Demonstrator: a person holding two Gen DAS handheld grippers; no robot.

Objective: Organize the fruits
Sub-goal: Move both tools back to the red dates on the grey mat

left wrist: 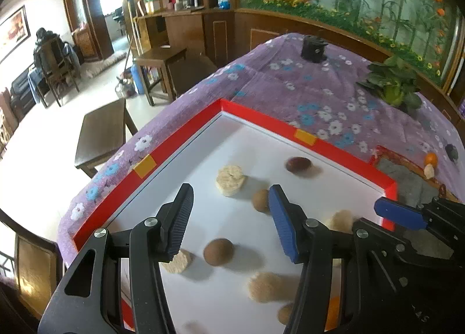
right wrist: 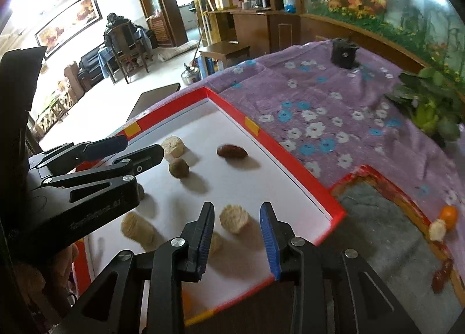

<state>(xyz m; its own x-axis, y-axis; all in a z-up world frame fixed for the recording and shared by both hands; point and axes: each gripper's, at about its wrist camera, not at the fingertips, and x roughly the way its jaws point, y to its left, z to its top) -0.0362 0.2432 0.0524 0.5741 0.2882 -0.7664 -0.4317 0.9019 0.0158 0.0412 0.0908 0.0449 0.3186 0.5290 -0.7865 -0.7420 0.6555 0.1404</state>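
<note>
Both grippers' fingers stand apart, gripping nothing: the left gripper (left wrist: 229, 219) and right gripper (right wrist: 237, 235) hover over a red-rimmed white tray (left wrist: 343, 148) on a purple floral cloth (right wrist: 334, 107). Scattered fruits lie on it, among them a brown ball (left wrist: 218, 251), a dark date (right wrist: 232, 151) and a pale chunk (right wrist: 234, 219).

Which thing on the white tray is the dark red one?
The date, lying alone near the tray's far red edge. It is dark reddish-brown, smooth and oblong; the others are pale crumbly chunks or round dull-brown balls.
</note>
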